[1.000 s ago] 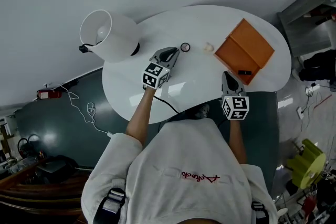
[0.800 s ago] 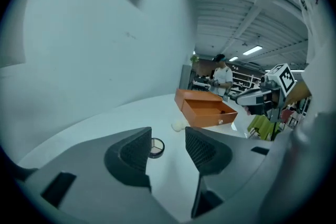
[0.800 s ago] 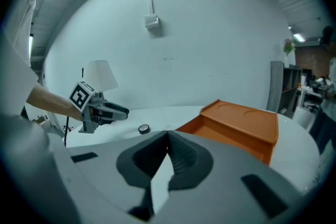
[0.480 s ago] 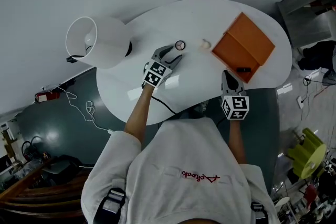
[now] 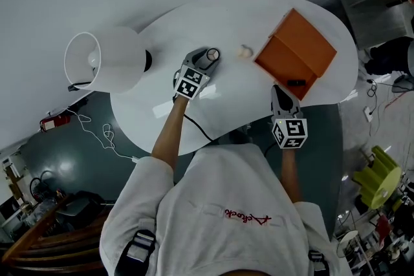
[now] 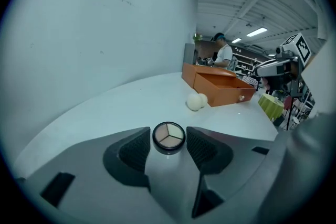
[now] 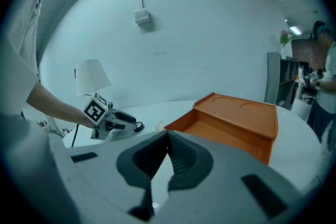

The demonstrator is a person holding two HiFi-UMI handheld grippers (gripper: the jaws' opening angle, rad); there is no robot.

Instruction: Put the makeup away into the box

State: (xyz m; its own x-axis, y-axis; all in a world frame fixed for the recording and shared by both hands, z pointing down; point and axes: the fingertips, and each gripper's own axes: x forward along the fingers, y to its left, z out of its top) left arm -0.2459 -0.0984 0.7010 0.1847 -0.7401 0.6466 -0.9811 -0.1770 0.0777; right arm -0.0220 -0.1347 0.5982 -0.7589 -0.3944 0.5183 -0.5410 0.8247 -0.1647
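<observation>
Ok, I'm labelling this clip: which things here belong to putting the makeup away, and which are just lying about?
For the job:
round compact
pale sponge
orange box, drawer open

Just there:
lamp
person in the background

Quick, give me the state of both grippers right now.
Left gripper: open, a round makeup compact sits between its jaws, not yet gripped.
Right gripper: closed, holding nothing.
</observation>
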